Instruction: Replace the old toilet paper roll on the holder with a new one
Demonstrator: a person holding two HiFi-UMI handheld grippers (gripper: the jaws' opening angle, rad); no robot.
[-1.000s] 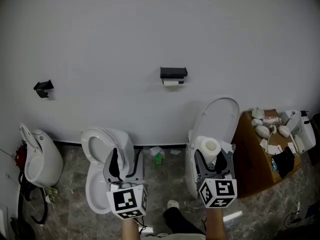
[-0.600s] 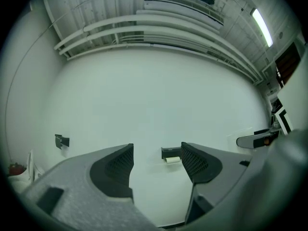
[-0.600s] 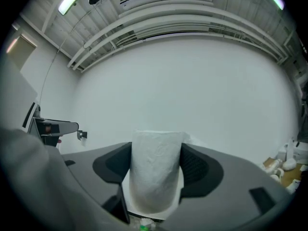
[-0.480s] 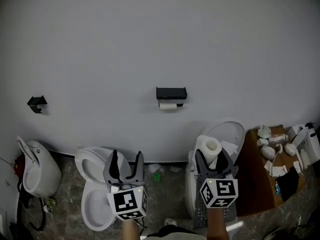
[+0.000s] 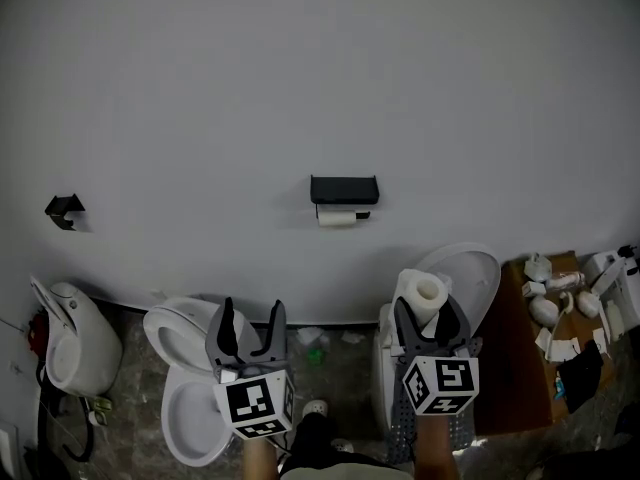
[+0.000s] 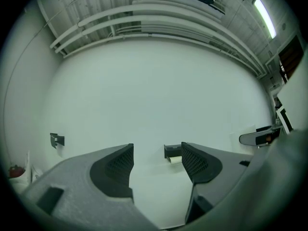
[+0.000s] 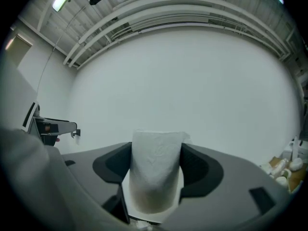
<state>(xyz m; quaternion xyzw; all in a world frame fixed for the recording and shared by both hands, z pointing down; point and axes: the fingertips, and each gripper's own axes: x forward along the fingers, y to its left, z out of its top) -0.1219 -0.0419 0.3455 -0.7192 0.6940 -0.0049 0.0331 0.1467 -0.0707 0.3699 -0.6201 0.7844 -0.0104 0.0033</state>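
Observation:
A black wall holder (image 5: 344,189) carries a small, nearly spent white roll (image 5: 337,218) under its shelf. In the left gripper view the holder (image 6: 172,150) and old roll (image 6: 175,160) show between the jaws, far off on the wall. My left gripper (image 5: 247,323) is open and empty, its fingers apart. My right gripper (image 5: 428,313) is shut on a full white toilet paper roll (image 5: 420,296), held upright with its core hole facing up. In the right gripper view the new roll (image 7: 156,170) fills the gap of the right gripper (image 7: 156,162), both pads against its sides.
Two white toilets stand below: one (image 5: 190,388) under the left gripper, another with raised lid (image 5: 468,268) under the right. A brown cardboard box (image 5: 530,368) of small items is at the right. A second black bracket (image 5: 62,210) hangs on the wall at left, above a white urinal (image 5: 68,338).
The wall holder has grown larger and sunk lower in the head view as both grippers neared the wall. The box at right slid toward the frame edge. The grip on the new roll is unchanged.

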